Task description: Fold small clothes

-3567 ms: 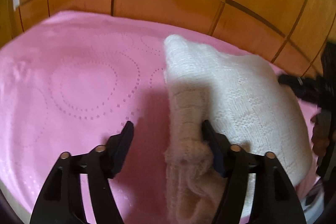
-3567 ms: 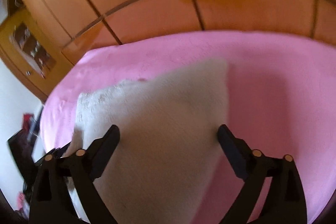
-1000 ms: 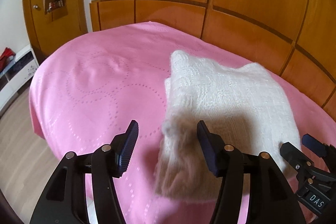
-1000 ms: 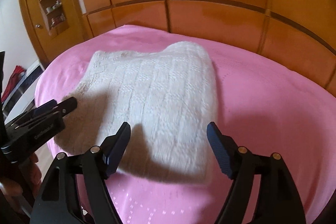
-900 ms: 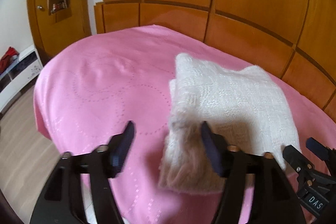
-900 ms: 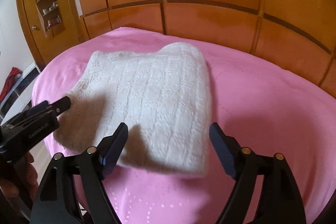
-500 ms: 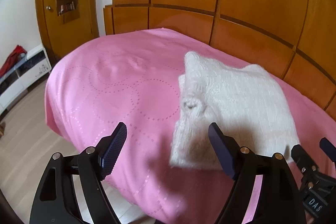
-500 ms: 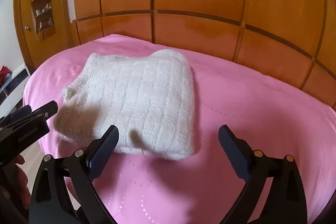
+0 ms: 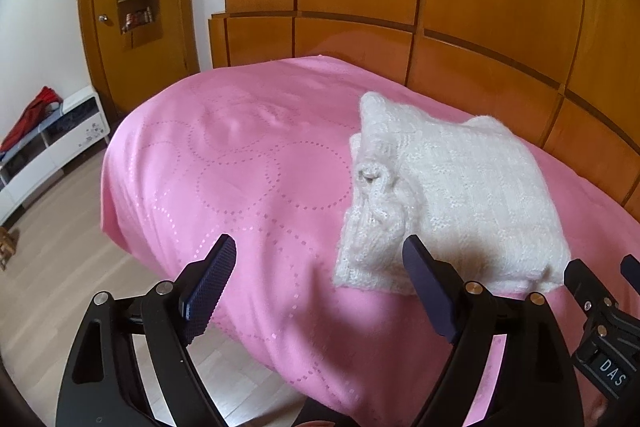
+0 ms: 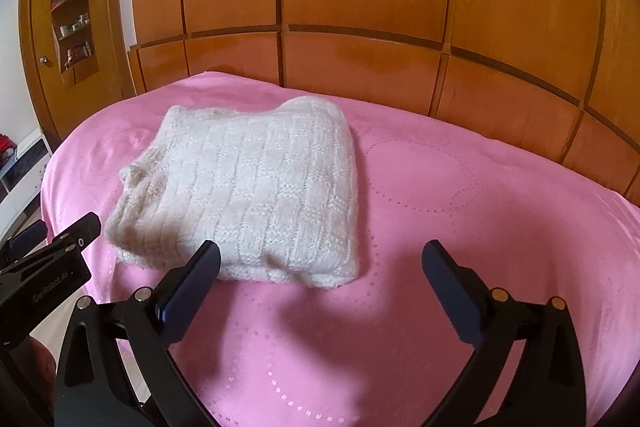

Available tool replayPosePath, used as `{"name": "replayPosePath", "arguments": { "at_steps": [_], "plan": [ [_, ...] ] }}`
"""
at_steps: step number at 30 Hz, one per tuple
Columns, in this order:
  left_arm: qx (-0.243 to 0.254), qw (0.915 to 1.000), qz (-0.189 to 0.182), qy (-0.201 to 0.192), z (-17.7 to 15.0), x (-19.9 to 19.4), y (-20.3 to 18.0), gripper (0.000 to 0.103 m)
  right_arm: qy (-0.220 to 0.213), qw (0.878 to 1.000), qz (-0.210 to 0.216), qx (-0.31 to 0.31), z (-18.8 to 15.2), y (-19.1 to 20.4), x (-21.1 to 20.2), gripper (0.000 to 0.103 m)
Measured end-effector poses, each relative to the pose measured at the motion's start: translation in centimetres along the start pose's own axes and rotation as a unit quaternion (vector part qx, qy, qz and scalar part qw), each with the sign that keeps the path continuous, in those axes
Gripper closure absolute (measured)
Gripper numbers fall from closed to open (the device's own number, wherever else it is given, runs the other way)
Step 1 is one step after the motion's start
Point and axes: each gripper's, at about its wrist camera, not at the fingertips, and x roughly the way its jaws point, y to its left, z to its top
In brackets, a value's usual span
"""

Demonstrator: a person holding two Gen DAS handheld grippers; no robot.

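With the white knit (image 10: 248, 195) lying folded in a squarish bundle on the pink bedspread (image 10: 480, 227), near its front edge, both tools hang just short of it and hold nothing. The left gripper (image 9: 316, 275) has just been opening, jaws wide, only bedspread between them, the knit's loose ribbed end just past its right finger. The right gripper (image 10: 320, 267) has been spreading too and gapes over bare pink beside the bundle's near corner. The fold looks done, I'd say. To finish cleanly, draw both tools straight back so no finger snags that fuzzy yarn, and tuck the bunched left end only if it sags.
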Motion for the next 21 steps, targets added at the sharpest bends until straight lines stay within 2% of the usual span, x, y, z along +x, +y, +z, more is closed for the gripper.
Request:
{"name": "replayPosePath", "arguments": {
  "at_steps": [3, 21],
  "plan": [
    [-0.002, 1.0, 0.005, -0.005, 0.05, -0.18, 0.17, 0.012, 0.002, 1.0, 0.002, -0.003, -0.12, 0.34, -0.02, 0.002],
    [0.003, 1.0, 0.007, -0.003, 0.13, -0.06, 0.41, 0.01, 0.008, 1.0, 0.005, 0.0, -0.29, 0.67, 0.39, 0.002]
  ]
}}
